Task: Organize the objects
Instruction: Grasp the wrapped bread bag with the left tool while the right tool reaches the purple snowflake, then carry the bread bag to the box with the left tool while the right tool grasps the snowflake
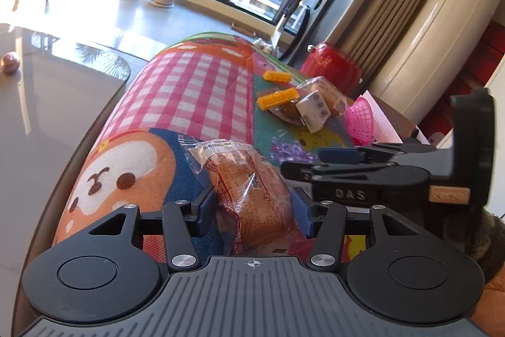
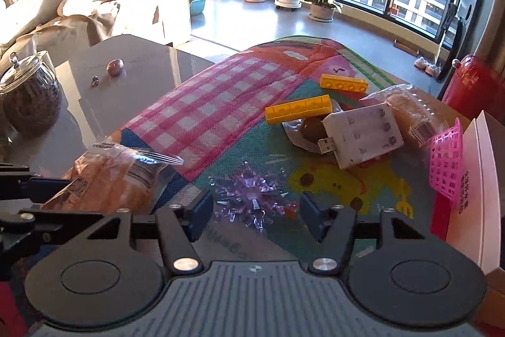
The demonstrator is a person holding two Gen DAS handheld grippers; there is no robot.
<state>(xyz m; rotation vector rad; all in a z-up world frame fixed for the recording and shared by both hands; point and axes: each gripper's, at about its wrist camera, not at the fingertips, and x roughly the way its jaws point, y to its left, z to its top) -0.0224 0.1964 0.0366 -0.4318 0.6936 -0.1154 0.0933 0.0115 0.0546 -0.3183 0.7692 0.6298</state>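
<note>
Wrapped bread point(image 1: 252, 195), sealed in crinkly clear film, lies on the cartoon-print cloth point(image 1: 189, 90) over the worktop, between the blue pads of the left gripper point(image 1: 252, 210). Its fingers stand on either side of the packet, close against the film; whether they are pressing on it or only bracketing it I cannot tell. The bread should be light and soft, so a hard squeeze would crush it, and the film looks slick and loose; the thick middle of the loaf seems the safer hold, not the flat sealed end.

Just beside it, the right gripper point(image 2: 255, 210) hangs with its fingers spread wide around a purple crystal ornament point(image 2: 252, 195), not touching it. That piece looks rigid, spiky and probably brittle, best taken across its centre, gently.

Farther off lie two yellow bricks point(image 2: 298, 109), a white charger point(image 2: 363, 135), another wrapped bun point(image 2: 407, 109) and a pink mesh basket point(image 2: 446, 163).
</note>
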